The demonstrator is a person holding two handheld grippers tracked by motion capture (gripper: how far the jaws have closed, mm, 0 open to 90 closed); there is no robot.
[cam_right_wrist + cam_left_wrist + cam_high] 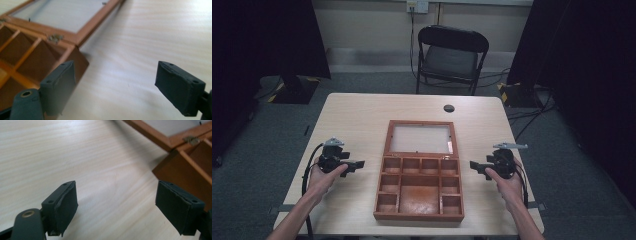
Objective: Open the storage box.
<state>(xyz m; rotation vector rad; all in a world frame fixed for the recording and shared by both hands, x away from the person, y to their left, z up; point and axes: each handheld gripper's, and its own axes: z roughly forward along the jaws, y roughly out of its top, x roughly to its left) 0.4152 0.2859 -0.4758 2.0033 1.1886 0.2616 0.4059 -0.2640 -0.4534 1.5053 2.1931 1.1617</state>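
High view: wooden box [419, 187] sits mid-worktop, nearer the person's edge, lid [421, 138] swung fully back and lying flat beyond the tray part. Reddish-brown wood. Lid has a pale panel set in a wooden frame. Tray is split into small compartments along the far row and both sides, with one large compartment in the near middle; all look bare. Small metal hinges [56, 38] join lid and tray, seen in the right gripper view.

Left hand-held gripper [358, 164] is held just left of the box, level with the far row of compartments, pointing at it; a gap of bare worktop [357, 115] lies between them. Left gripper view: jaws wide apart, nothing between them, box corner close past one jaw.

Right hand-held gripper [475, 165] mirrors it on the box's right side, also pointing inward, near but not touching. Right gripper view: jaws spread wide, nothing held, box corner just behind one jaw.

Room: broad bare wood left and right of the box and beyond the lid up to a dark round hole [449, 108] near the far edge. Box front lies close to the near worktop edge. A folding chair [451, 55] stands well beyond the far edge.
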